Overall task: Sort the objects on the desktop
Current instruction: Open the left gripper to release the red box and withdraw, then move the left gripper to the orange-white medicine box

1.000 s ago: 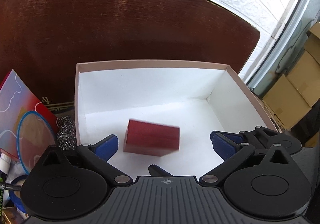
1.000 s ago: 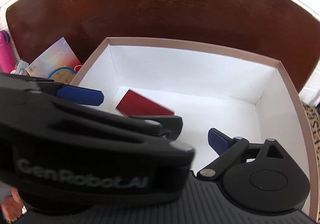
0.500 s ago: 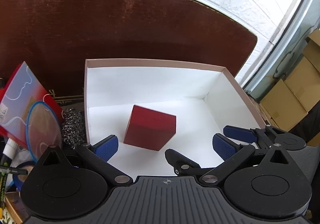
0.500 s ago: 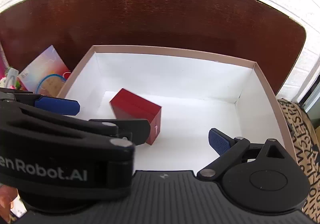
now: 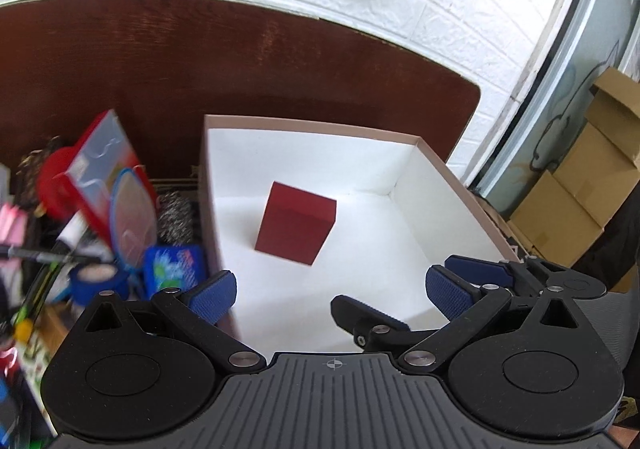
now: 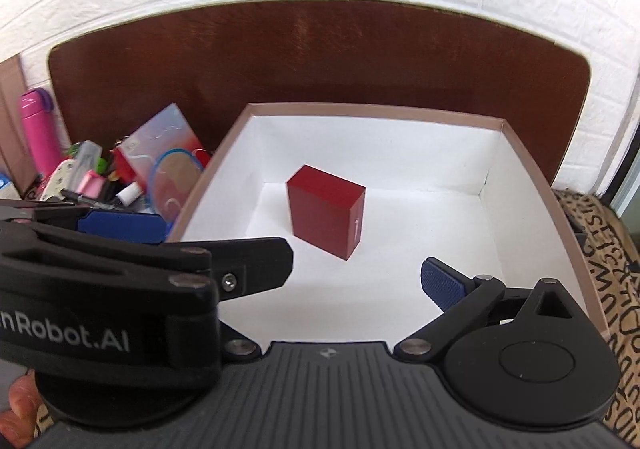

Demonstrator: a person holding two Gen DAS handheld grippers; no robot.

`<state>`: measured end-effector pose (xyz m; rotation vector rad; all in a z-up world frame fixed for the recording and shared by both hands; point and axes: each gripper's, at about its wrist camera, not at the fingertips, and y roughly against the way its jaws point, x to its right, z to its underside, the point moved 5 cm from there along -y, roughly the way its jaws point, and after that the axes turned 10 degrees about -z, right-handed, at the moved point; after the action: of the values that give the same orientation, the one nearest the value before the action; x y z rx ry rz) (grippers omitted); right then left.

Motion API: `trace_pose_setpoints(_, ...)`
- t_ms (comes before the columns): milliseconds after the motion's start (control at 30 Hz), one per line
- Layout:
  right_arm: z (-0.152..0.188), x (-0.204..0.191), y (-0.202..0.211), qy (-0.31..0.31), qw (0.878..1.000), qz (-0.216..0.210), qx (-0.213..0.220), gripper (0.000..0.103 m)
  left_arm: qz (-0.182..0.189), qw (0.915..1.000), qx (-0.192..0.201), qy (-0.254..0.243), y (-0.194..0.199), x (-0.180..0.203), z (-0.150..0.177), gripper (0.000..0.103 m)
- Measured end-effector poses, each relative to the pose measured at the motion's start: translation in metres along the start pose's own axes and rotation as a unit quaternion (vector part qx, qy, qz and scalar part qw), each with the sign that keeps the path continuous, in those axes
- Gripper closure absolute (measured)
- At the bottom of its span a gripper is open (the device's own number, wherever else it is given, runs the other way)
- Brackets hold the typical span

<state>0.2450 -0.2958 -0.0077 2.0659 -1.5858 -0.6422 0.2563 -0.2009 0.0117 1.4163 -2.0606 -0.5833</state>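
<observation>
Box (image 5: 296,227), small, dark red, matte, rectangular, upright on the white floor of the large tray (image 5: 308,125); left of centre, apart from all four walls. One narrow side carries a small pale mark, too small to read in the right wrist view (image 6: 326,217).

Tray: white inside, pinkish-brown rim (image 6: 376,111), on a dark wooden tabletop (image 5: 240,61). Its near wall is hidden behind the gripper bodies in both views.

Left gripper (image 5: 328,289): jaws wide apart, blue pads (image 5: 212,291) bare, nothing held; poised over the tray's near-left edge. In the right wrist view its body blocks the lower left.

Right gripper (image 6: 356,281): only the right blue pad (image 6: 442,283) shows in its own view; the other finger is covered by the left gripper. Seen from the left wrist view (image 5: 420,295), its fingers stand apart with nothing between them, over the tray's near-right part.

Clutter left of the tray, blurred: colourful booklet (image 5: 108,169), steel scourer (image 5: 176,213), blue tape roll (image 5: 100,277), blue packet (image 5: 174,269), pink bottle (image 6: 38,129). Smaller items not identifiable.
</observation>
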Motion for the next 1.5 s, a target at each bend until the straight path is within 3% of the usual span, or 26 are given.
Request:
trace_pose_setpoints(233, 0.032, -0.047, 0.037, 0.024, 0.998, -0.018, 0.057, 0.001, -0.034, 0.9991, 0.024, -0.002, 0.044, -0.014, 0.037, 0.0)
trace_pose_setpoints(400, 0.06, -0.079, 0.049, 0.028, 0.997, -0.034, 0.068, 0.001, -0.056, 0.998, 0.026, 0.014, 0.07, -0.032, 0.073, 0.0)
trace_pose_setpoints(800, 0.118, -0.133, 0.061, 0.035, 0.997, -0.051, 0.04, 0.001, -0.137, 0.9904, 0.013, 0.004, 0.107, -0.07, 0.142, 0.0)
trace_pose_setpoints(1267, 0.145, -0.154, 0.064, 0.034, 0.998, -0.054, 0.012, 0.001, -0.201, 0.9796, 0.002, 0.011, 0.128, -0.108, 0.17, 0.0)
trace_pose_setpoints(1500, 0.149, -0.156, 0.058, 0.037, 0.998, -0.052, 0.001, 0.001, -0.2, 0.9794, -0.006, 0.025, 0.125, -0.121, 0.172, 0.0)
